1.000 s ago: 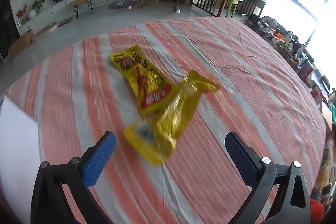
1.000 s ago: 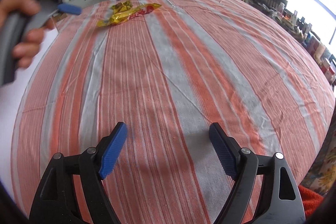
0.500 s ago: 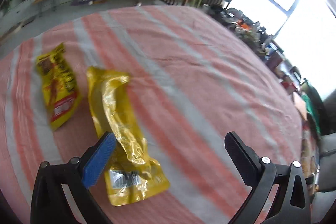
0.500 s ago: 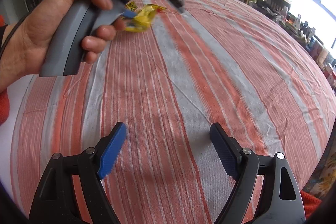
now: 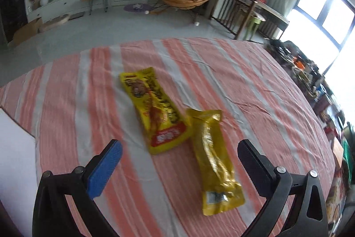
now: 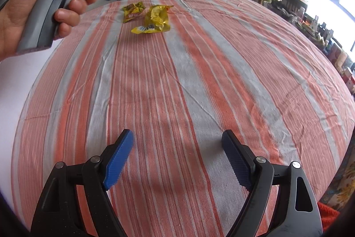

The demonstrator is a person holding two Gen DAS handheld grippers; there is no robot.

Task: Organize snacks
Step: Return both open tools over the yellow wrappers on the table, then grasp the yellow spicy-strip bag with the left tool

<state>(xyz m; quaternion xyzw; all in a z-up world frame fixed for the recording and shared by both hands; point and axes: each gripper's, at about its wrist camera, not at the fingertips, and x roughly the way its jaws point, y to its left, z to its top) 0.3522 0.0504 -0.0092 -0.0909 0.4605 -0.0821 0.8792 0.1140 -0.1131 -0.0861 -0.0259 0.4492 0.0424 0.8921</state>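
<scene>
Two snack packs side by side on striped worktop [image 5: 255, 86]: printed yellow pack [image 5: 155, 110], crinkled foil pack [image 5: 214, 159]. Left gripper [image 5: 179, 156] above them, fingers spread, empty. Right gripper [image 6: 177, 157] well apart, spread, empty. Packs likely light, floppy, slick; pinch at mid-body across the width.

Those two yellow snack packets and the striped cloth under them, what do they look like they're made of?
The printed snack packet looks like glossy plastic film, smooth with sharp printing. The crinkled packet seems to be thinner, shiny, foil-like plastic: it catches highlights and holds wrinkles. The striped tablecloth looks like matte woven fabric, probably cotton, with visible weave and soft creases.
</scene>
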